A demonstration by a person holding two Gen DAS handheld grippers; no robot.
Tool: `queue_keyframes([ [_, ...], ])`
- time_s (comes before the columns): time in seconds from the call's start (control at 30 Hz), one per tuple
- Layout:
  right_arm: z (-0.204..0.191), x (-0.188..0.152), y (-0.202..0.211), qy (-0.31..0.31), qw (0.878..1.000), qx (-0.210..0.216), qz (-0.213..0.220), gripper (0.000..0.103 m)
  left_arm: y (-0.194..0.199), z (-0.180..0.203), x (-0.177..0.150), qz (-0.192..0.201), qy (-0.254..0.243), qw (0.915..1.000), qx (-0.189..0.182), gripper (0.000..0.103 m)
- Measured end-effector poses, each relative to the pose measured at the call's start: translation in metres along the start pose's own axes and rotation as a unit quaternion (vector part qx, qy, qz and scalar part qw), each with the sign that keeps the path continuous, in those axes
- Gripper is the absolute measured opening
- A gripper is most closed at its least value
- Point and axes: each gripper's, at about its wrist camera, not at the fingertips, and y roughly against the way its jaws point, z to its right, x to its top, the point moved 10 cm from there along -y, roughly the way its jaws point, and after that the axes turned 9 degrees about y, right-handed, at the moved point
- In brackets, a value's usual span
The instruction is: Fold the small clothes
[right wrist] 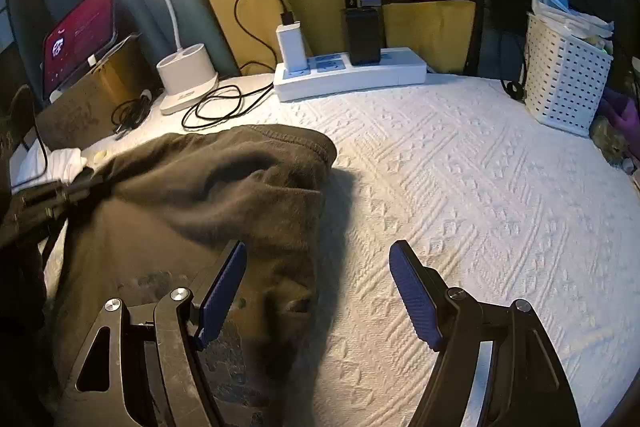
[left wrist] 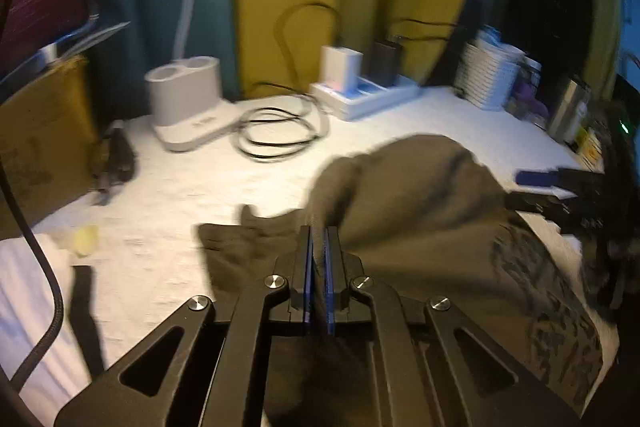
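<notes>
An olive-brown garment (left wrist: 420,211) with a dark print lies crumpled on the white textured cover (left wrist: 180,195). Part of it is folded over itself into a hump. My left gripper (left wrist: 320,239) is shut on a fold of this garment, and cloth shows between its blue pads. In the right wrist view the garment (right wrist: 224,187) fills the left side, with the left gripper (right wrist: 76,189) gripping its far left edge. My right gripper (right wrist: 318,251) stands open above the garment's right edge and the cover (right wrist: 460,187), with nothing held. The left wrist view shows the right gripper (left wrist: 516,189) at the right.
Along the back stand a white power strip (right wrist: 352,75) with chargers, a white lamp base (right wrist: 186,77), a coiled black cable (right wrist: 218,107) and a white basket (right wrist: 564,83). A lit tablet (right wrist: 80,35) on a cardboard box (right wrist: 92,99) and white cloth (right wrist: 64,163) are at the left.
</notes>
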Motion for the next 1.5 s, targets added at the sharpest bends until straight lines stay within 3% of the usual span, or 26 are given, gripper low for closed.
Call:
queue_keyframes([
  [0.2, 0.000, -0.006, 0.000, -0.003, 1.000, -0.004, -0.004, 0.076, 0.001, -0.014, -0.011, -0.027, 0.033, 0.9991, -0.003, 0.006],
  [0.23, -0.002, -0.007, 0.002, -0.002, 1.000, -0.003, -0.002, 0.076, 0.003, -0.015, -0.013, -0.035, 0.042, 0.9985, -0.004, 0.012],
  [0.27, -0.003, -0.007, 0.004, -0.001, 1.000, -0.002, -0.001, 0.076, 0.007, -0.018, -0.016, -0.038, 0.055, 0.9978, -0.001, 0.029],
  [0.33, -0.007, -0.008, 0.008, 0.002, 1.000, -0.001, 0.003, 0.076, 0.022, -0.023, -0.019, -0.028, 0.077, 0.9966, -0.002, 0.052],
  [0.5, -0.016, -0.013, 0.021, 0.009, 1.000, 0.003, 0.011, 0.076, 0.053, -0.008, -0.039, -0.030, 0.086, 0.9957, -0.018, 0.053],
  [0.73, -0.027, -0.028, 0.041, 0.014, 1.000, 0.006, 0.017, 0.076, 0.063, 0.034, -0.091, -0.072, 0.074, 0.9934, -0.050, 0.053],
  [0.93, -0.036, -0.053, 0.056, 0.016, 1.000, 0.010, 0.008, 0.076, 0.064, 0.037, -0.110, -0.075, 0.080, 0.9935, -0.028, 0.053],
  [1.0, -0.039, -0.061, 0.061, 0.012, 1.000, 0.012, 0.006, 0.076, 0.068, 0.039, -0.112, -0.063, 0.049, 0.9968, 0.002, 0.052],
  [1.03, -0.041, -0.066, 0.063, 0.009, 1.000, 0.014, 0.005, 0.076, 0.071, 0.041, -0.113, -0.056, 0.039, 0.9976, 0.009, 0.046],
  [1.07, -0.042, -0.070, 0.064, 0.006, 1.000, 0.015, 0.005, 0.076, 0.074, 0.045, -0.114, -0.054, 0.033, 0.9979, 0.008, 0.038],
  [1.13, -0.047, -0.077, 0.066, 0.002, 1.000, 0.019, 0.003, 0.076, 0.076, 0.050, -0.117, -0.058, 0.033, 0.9977, 0.000, 0.002],
  [1.33, -0.067, -0.091, 0.072, 0.005, 1.000, 0.030, 0.000, 0.076, 0.098, 0.050, -0.114, -0.036, 0.032, 0.9985, 0.026, 0.001],
  [1.5, -0.081, -0.106, 0.072, 0.024, 0.999, 0.031, -0.012, 0.076, 0.097, 0.034, -0.131, -0.053, 0.056, 0.9963, 0.036, 0.001],
])
